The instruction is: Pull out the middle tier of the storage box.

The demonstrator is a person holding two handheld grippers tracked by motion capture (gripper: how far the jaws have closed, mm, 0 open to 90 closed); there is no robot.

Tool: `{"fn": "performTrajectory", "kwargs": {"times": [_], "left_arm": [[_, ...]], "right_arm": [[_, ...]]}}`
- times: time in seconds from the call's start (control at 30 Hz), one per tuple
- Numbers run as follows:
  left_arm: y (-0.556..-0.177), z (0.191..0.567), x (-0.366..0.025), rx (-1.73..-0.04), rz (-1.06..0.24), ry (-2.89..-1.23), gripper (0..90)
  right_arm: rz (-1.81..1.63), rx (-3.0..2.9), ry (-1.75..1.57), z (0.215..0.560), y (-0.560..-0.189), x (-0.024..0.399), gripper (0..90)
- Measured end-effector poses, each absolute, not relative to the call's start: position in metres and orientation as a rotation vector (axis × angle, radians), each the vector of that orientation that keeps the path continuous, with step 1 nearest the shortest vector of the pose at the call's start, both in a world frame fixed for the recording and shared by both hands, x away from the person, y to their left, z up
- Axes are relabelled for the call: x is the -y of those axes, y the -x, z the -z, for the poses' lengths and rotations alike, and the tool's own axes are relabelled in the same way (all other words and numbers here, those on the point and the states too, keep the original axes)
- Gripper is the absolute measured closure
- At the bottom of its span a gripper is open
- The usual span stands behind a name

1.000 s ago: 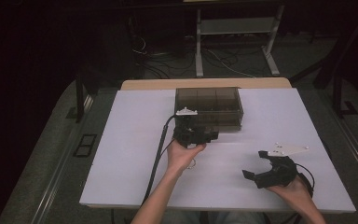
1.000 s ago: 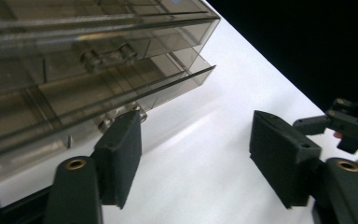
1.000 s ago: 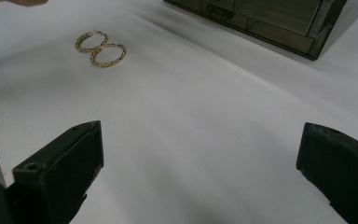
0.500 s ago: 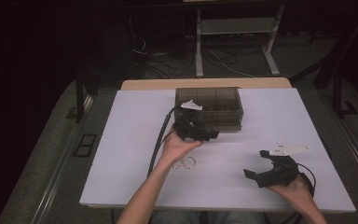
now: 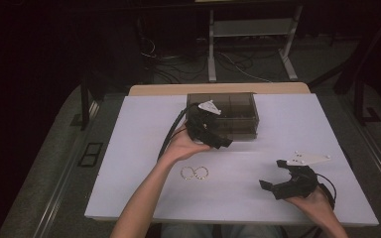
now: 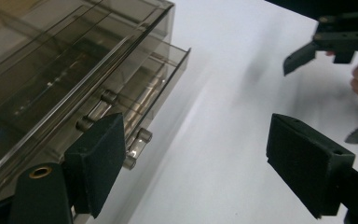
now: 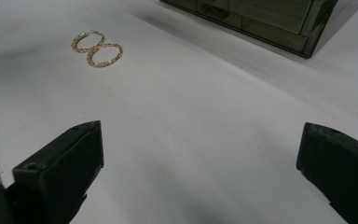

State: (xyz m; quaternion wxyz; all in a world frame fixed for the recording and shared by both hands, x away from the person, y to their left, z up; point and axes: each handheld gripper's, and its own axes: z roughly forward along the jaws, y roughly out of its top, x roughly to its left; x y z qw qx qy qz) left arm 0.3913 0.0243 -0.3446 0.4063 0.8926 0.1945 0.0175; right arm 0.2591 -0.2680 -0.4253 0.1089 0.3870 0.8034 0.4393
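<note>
Smoked drawer box (image 5: 238, 113) partly behind left gripper (image 5: 217, 140), jaws just widened, empty; right gripper (image 5: 273, 174) agape, empty.

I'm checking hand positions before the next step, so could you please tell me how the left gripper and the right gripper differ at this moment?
The left gripper is up at the smoky drawer box, by its slightly open drawer; the right gripper sits at the table's near right. The left gripper's jaws have just been opening; nothing is between them. The right gripper faces the two gold hoops. Both are open and empty.
</note>
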Motion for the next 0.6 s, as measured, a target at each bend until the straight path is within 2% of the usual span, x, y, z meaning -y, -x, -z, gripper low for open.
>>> {"fn": "performTrajectory", "kwargs": {"times": [0.17,0.33,0.6], "left_arm": [[-0.393,0.343,-0.021,-0.381,-0.078,-2.280,22.3],[-0.397,0.348,-0.017,-0.339,-0.104,-2.321,25.1],[-0.405,0.360,-0.018,-0.303,-0.171,-2.337,36.4]], "right_arm": [[-1.289,-2.367,-1.133,0.426,-0.259,0.267,0.0],[-1.288,-2.371,-1.136,0.426,-0.259,0.267,0.0],[-1.294,-2.374,-1.133,0.425,-0.259,0.268,0.0]]}}
